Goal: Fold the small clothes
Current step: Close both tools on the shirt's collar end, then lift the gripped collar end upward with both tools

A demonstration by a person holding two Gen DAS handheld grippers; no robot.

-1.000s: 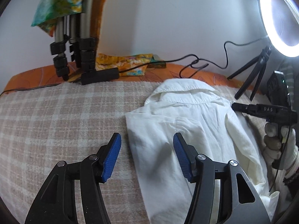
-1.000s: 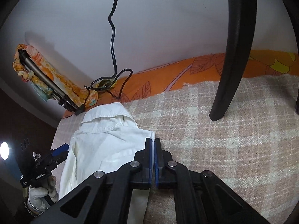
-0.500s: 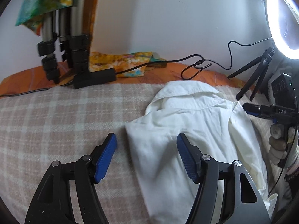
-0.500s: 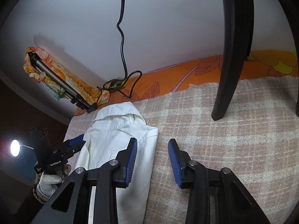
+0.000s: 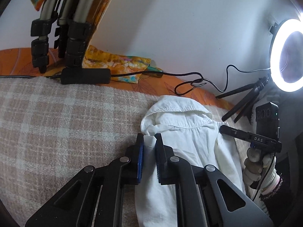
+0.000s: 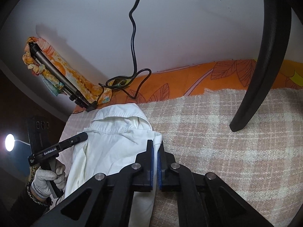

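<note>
A white collared shirt (image 5: pixel 189 138) lies on a plaid blanket (image 5: pixel 66 123), collar towards the wall. My left gripper (image 5: pixel 149 141) has its jaws closing on the shirt's left shoulder edge, and white cloth is pinched between the blue pads. In the right wrist view the same shirt (image 6: pixel 117 143) shows its other shoulder, where my right gripper (image 6: pixel 155 147) has its jaws closing on a fold of cloth. Each gripper also shows in the other's view, held by a gloved hand (image 6: pixel 45 177) at the shirt's side.
An orange leaf-print sheet (image 6: pixel 189 83) runs along the white wall behind the blanket. Tripod legs (image 5: pixel 75 47) stand at the back left, and a black cable (image 5: pixel 189 79) trails across. A ring light (image 5: pixel 287 54) on a small tripod (image 5: pixel 246 98) is at the right. A black curved leg (image 6: pixel 265 56) rests on the blanket.
Half a second ago both grippers were open over the shirt; now both have shut on its shoulder edges. The left one has moved forward towards the collar.
</note>
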